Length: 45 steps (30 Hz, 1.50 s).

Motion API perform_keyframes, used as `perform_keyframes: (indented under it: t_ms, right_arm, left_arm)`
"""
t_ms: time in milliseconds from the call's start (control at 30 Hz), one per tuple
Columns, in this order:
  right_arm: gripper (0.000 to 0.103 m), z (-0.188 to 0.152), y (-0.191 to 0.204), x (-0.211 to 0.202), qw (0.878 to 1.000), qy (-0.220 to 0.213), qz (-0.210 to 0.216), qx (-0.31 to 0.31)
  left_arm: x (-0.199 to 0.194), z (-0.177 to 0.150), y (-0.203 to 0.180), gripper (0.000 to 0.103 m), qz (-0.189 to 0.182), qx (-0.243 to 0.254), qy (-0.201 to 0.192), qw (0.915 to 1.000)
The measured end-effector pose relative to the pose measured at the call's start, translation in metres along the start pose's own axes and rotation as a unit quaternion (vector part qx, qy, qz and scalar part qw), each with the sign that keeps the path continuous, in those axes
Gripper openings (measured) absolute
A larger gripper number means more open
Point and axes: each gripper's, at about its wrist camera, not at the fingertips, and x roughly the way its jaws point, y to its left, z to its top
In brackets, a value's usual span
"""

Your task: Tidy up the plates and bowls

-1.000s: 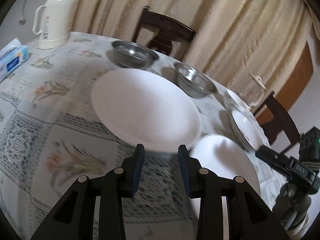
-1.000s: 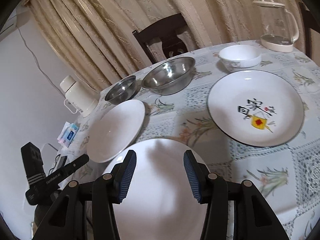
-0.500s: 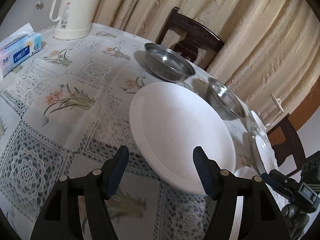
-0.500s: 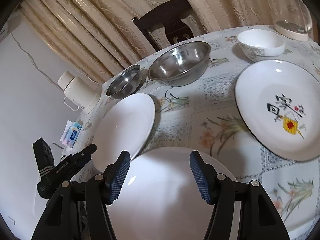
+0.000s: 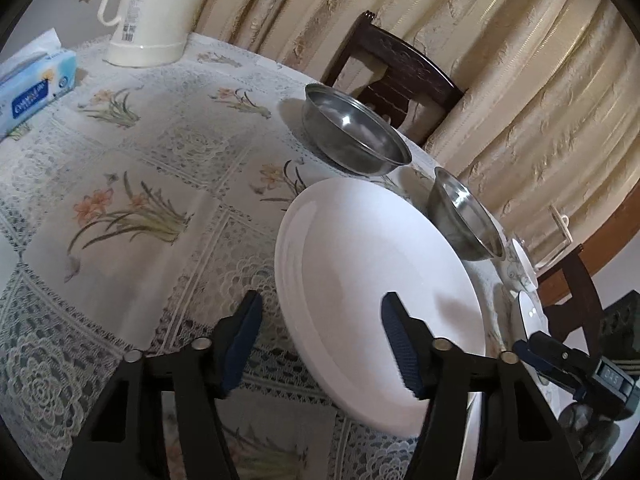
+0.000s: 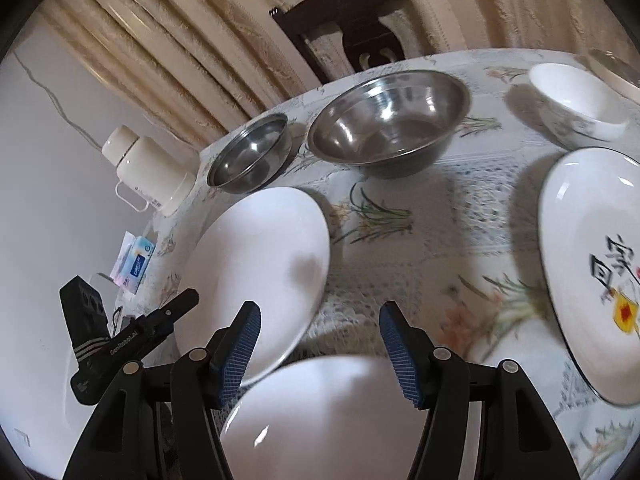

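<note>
Both pairs of fingers are spread wide and grip nothing: the left gripper (image 5: 322, 340) reaches toward the near rim of a plain white plate (image 5: 372, 280) lying on the tabletop (image 5: 132, 184), its right finger (image 5: 400, 344) over the plate and its left finger (image 5: 240, 340) beside the rim. Beyond these fingers sit a small steel bowl (image 5: 352, 136) and a large steel bowl (image 5: 464, 220). The right gripper (image 6: 320, 344) hangs above a second white plate (image 6: 332, 420), with a patterned plate (image 6: 596, 272) to its right and a white bowl (image 6: 576, 100) farther off.
</note>
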Motion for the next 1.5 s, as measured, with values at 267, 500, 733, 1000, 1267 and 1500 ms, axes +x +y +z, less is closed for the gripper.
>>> perform_keyframes:
  t_ms: [267,500,733,1000,1267,1500]
  right_arm:
    - [0.058,0.022,0.0,0.023,1.0,0.028,0.009,0.002]
    - [0.051,0.027,-0.004,0.048,0.998,0.066,0.019,0.016]
    - [0.042,0.028,0.004,0.06,0.996,0.086,0.028,-0.001]
    - [0.04,0.025,0.017,0.061,0.996,0.073,0.0,-0.059]
    - [0.04,0.025,0.022,0.052,0.995,0.042,-0.006,-0.09]
    - [0.04,0.018,0.024,0.041,0.995,0.025,-0.003,-0.094]
  left_arm:
    - [0.009,0.005,0.005,0.035,-0.01,-0.004,0.006,0.9999]
    - [0.014,0.007,0.006,0.035,-0.019,-0.002,0.002,0.9998]
    - [0.014,0.006,0.007,0.035,-0.022,0.0,-0.003,0.9998]
    - [0.013,0.006,0.007,0.035,-0.022,0.0,-0.004,0.9998]
    - [0.009,0.008,0.005,0.035,-0.021,0.007,-0.014,0.9997]
    - [0.008,0.008,-0.001,0.035,-0.027,0.025,-0.023,0.9991]
